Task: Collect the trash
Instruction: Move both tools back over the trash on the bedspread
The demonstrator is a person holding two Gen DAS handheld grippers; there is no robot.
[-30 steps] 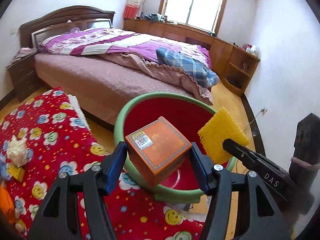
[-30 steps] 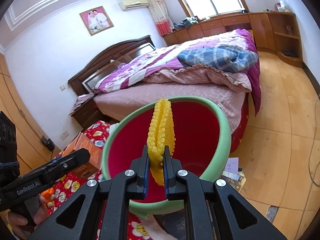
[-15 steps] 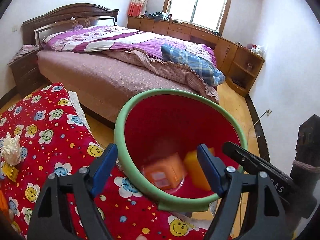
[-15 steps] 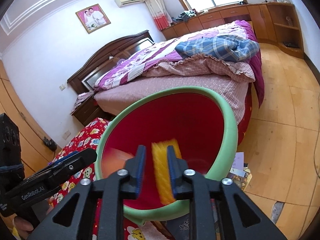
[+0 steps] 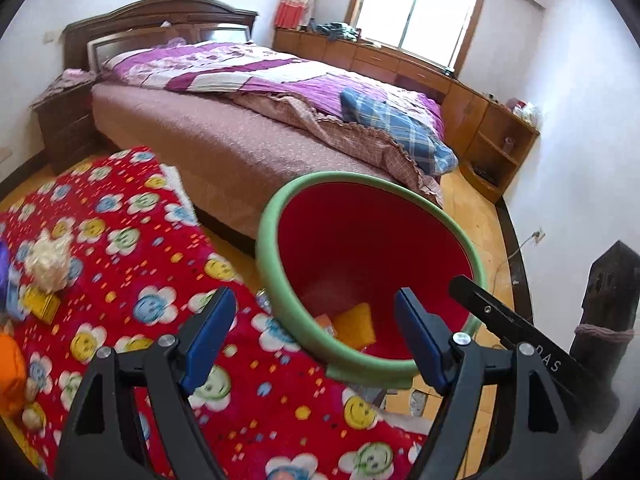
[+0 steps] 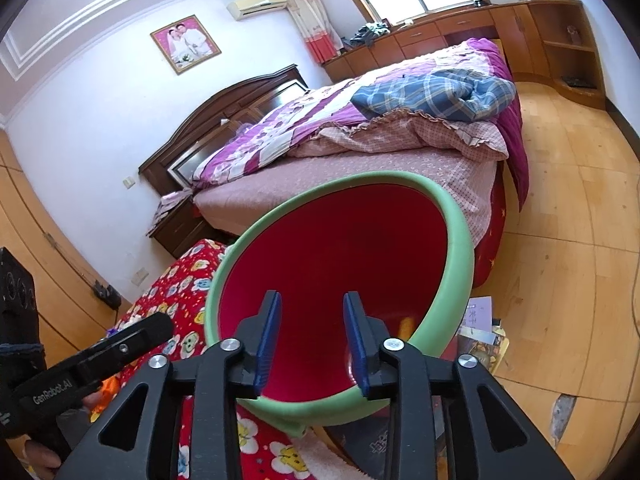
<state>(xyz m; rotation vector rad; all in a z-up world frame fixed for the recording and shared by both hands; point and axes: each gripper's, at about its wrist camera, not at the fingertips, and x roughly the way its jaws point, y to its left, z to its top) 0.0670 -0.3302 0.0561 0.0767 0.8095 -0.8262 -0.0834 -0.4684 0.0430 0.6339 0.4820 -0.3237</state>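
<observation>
A red bin with a green rim (image 5: 276, 280) (image 6: 456, 248) stands beside the red flower-print cloth (image 5: 120, 240). Inside it lie the yellow sponge (image 5: 356, 322) and part of the orange box (image 5: 325, 322). My left gripper (image 5: 314, 326) is open and empty just before the bin's near rim. My right gripper (image 6: 312, 330) is open and empty above the bin's mouth. On the cloth at the left lie a crumpled white paper wad (image 5: 48, 258), a small yellow packet (image 5: 40, 304) and an orange item (image 5: 10, 368).
A bed (image 5: 240, 128) with purple and plaid bedding stands behind the bin. A nightstand (image 5: 64, 120) is at the left, wooden cabinets (image 5: 492, 128) at the right. Papers (image 6: 480, 328) lie on the wooden floor by the bin.
Both grippers opened. The orange box and the yellow sponge dropped into the bin. Both grippers have opened wider since half a second ago.
</observation>
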